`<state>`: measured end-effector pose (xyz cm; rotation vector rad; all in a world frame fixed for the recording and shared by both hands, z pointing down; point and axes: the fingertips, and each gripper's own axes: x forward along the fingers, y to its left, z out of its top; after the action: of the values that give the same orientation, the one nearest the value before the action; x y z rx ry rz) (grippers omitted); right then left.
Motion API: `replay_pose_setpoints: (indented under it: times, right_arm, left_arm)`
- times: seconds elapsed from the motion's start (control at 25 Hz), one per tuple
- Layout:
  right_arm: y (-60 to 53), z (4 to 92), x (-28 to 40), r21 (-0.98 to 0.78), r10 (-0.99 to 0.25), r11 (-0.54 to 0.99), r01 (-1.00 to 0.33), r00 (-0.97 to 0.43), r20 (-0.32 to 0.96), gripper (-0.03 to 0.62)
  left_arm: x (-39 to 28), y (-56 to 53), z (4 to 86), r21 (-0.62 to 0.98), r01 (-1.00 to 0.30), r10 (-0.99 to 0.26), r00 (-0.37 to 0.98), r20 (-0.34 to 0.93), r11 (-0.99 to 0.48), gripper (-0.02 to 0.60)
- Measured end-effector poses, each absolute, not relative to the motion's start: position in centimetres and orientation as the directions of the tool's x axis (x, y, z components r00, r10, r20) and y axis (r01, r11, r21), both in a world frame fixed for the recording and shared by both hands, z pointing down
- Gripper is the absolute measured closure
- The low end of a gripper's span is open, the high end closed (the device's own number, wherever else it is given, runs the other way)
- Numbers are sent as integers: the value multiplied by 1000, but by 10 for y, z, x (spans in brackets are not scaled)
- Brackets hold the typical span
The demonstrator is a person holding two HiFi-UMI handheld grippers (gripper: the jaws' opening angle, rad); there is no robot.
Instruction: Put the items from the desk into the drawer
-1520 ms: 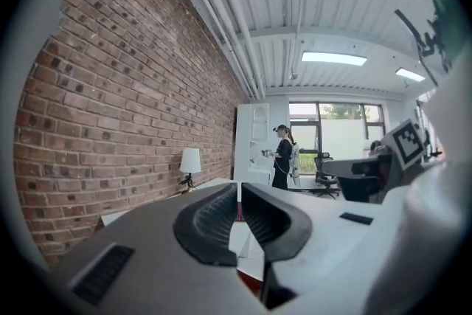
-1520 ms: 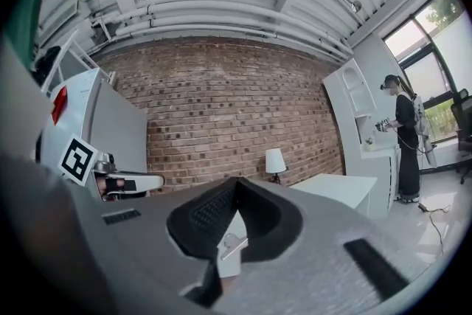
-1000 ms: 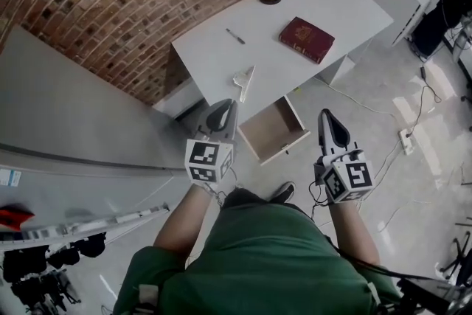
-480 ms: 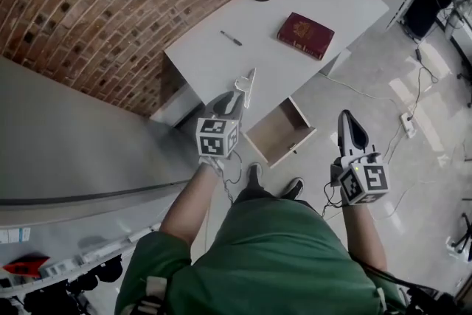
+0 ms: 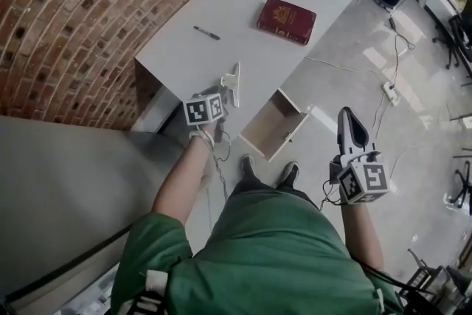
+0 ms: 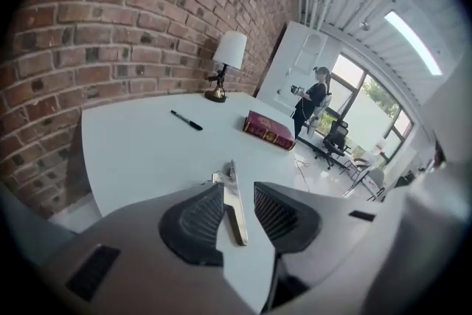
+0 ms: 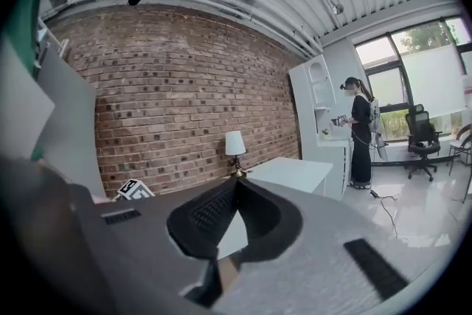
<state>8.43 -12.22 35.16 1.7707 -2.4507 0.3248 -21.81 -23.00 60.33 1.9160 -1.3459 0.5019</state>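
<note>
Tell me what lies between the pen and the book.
Nothing: only bare desk lies between the pen and the book, as the head view and left gripper view show.

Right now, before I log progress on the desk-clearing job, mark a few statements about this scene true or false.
1. The drawer is open. True.
2. The red book lies in the drawer. False: it lies on the desk.
3. The fingers of the left gripper clamp the silver ruler. False: they have just been opening and stand apart, the ruler between them.
4. The fingers of the right gripper are shut on nothing. True.
</note>
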Motion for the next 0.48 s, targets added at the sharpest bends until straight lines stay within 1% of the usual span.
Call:
replay_pose_setpoints:
  times: [0.24, 0.48]
  right_arm:
    - [-111, 373, 85, -150, -939, 204, -968, -236, 248, 591]
    - [-101, 390, 88, -174, -946, 127, -977, -172, 276, 591]
  left_arm:
    - [-222, -258, 654, 424, -887, -506, 454, 734, -181, 460]
    - [-216, -273, 676, 498, -848, -392, 526, 755, -180, 460]
